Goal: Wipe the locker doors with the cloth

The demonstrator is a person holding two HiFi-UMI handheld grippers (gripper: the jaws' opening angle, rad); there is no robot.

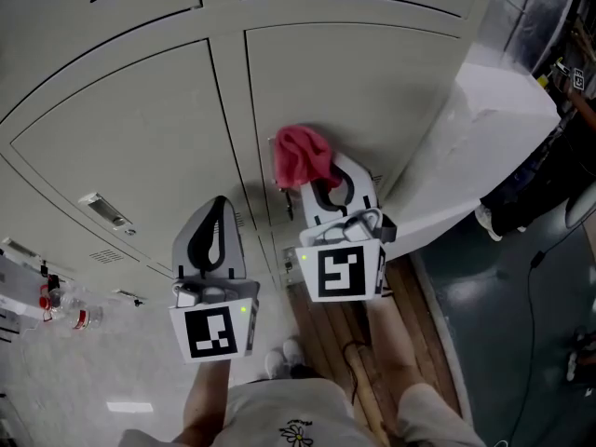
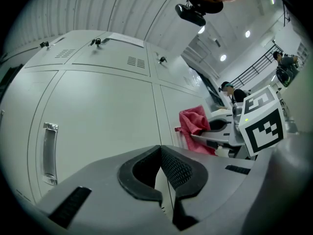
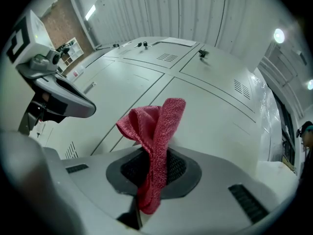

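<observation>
Head view: the left gripper (image 1: 220,209) and the right gripper (image 1: 321,182) are held side by side in front of the pale grey metal locker doors (image 1: 140,128). A crumpled pink-red terry cloth (image 1: 303,155) sticks out past the right gripper's tip, close to a vertical door seam. Contact with the door cannot be confirmed here.

Left gripper view: the left gripper's (image 2: 160,153) jaws are together, tips touching, with nothing between them. It points at a locker door (image 2: 98,111) with a recessed metal handle (image 2: 49,151). The cloth (image 2: 193,124) is visible to the right.

Right gripper view: the right gripper's (image 3: 155,155) jaws are clamped on the cloth (image 3: 151,126). The upper folds stand above the jaws and a tail hangs below.
</observation>
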